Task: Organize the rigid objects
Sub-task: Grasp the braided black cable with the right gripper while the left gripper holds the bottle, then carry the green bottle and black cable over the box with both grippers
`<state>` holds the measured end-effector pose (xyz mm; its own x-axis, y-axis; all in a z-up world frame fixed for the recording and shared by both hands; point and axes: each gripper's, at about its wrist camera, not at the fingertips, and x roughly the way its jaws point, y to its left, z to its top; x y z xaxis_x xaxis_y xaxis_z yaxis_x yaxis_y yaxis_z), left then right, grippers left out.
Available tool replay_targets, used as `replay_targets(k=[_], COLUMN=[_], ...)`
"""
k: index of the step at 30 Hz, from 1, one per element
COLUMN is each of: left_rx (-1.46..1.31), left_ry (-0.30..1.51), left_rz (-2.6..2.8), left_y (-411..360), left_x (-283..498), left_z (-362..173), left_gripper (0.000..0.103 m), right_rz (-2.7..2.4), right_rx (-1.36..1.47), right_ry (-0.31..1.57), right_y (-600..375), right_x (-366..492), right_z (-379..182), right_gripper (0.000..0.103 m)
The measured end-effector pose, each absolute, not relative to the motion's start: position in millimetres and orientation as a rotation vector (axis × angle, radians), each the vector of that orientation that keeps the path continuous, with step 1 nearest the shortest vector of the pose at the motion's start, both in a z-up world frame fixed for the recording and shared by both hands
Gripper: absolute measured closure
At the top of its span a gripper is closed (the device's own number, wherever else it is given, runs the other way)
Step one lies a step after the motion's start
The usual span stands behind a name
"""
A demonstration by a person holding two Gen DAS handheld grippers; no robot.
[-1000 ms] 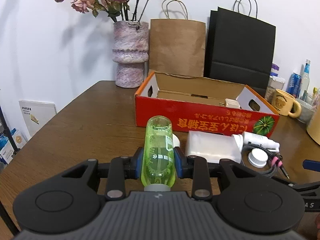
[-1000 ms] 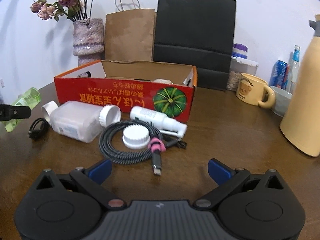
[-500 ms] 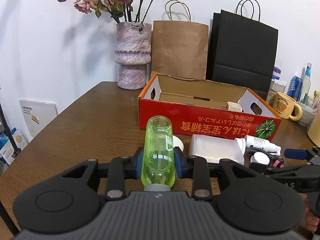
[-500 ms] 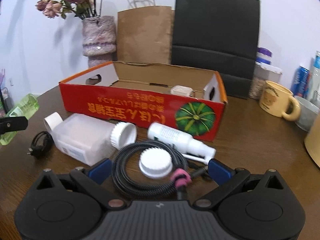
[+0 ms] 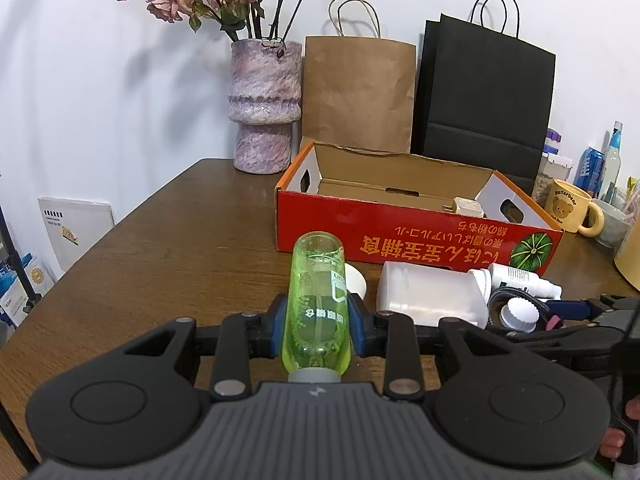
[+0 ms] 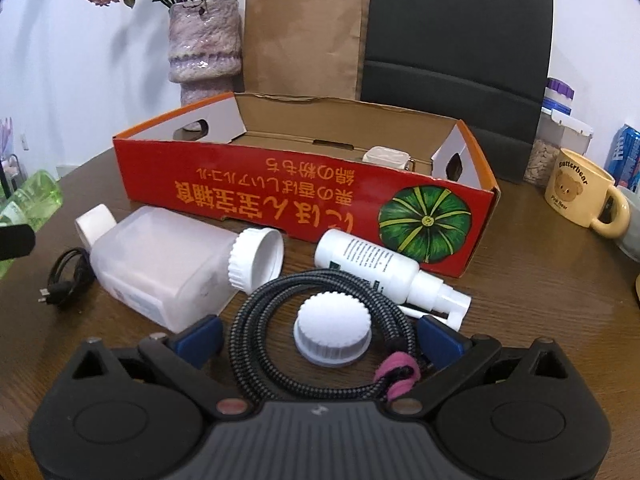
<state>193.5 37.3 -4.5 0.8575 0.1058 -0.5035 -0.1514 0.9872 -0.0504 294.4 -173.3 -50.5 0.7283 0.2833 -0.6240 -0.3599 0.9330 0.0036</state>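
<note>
My left gripper point(image 5: 318, 326) is shut on a green transparent bottle point(image 5: 318, 300), held above the table in front of the red cardboard box point(image 5: 416, 236). My right gripper point(image 6: 320, 338) is open, its jaws on either side of a white cap point(image 6: 332, 330) that lies inside a coiled braided cable point(image 6: 276, 308). A large white jar point(image 6: 168, 264) lies on its side to the left. A white spray bottle point(image 6: 372, 264) lies against the box point(image 6: 304, 196). A white charger point(image 6: 386, 158) sits inside the box.
A small black cable point(image 6: 66, 280) lies at the left. A vase point(image 5: 266, 108), a brown bag point(image 5: 356, 92) and a black bag point(image 5: 480, 100) stand behind the box. A yellow mug point(image 6: 582, 194) and cans stand to the right.
My right gripper has moved forward and down until its jaws stand around the white cap and cable. My left gripper has risen slightly with the green bottle.
</note>
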Motion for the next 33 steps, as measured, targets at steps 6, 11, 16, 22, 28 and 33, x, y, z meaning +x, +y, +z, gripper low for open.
replay_targets(k=[6, 11, 16, 22, 28, 33], left_rx=[-0.081, -0.081, -0.081, -0.083, -0.075, -0.091], left_ry=[0.513, 0.505, 0.499, 0.49, 0.469, 0.452], left_rz=[0.121, 0.116, 0.119, 0.125, 0.115, 0.101], left_y=[34.9, 33.5, 35.0, 32.7, 26.7, 22.7], left_x=[190.1, 187.0, 184.6, 182.3, 178.7, 178.4], left_z=[-3.2, -2.5, -2.3, -0.1, 7.8, 19.7], left_gripper=[0.071, 0.071, 0.071, 0.071, 0.071, 0.071], right_rz=[0.347, 0.328, 0.319, 0.313, 0.317, 0.326], right_rx=[-0.125, -0.128, -0.126, -0.116, -0.105, -0.078], right_ry=[0.648, 0.6, 0.542, 0.476, 0.444, 0.423], right_y=[-177.6, -180.4, -184.4, -188.6, -189.1, -191.2], right_x=[280.6, 266.9, 247.3, 229.4, 225.5, 224.5], right_z=[-47.7, -38.3, -26.1, -12.6, -3.6, 6.7], right_gripper=[0.014, 0.015, 0.016, 0.016, 0.016, 0.016])
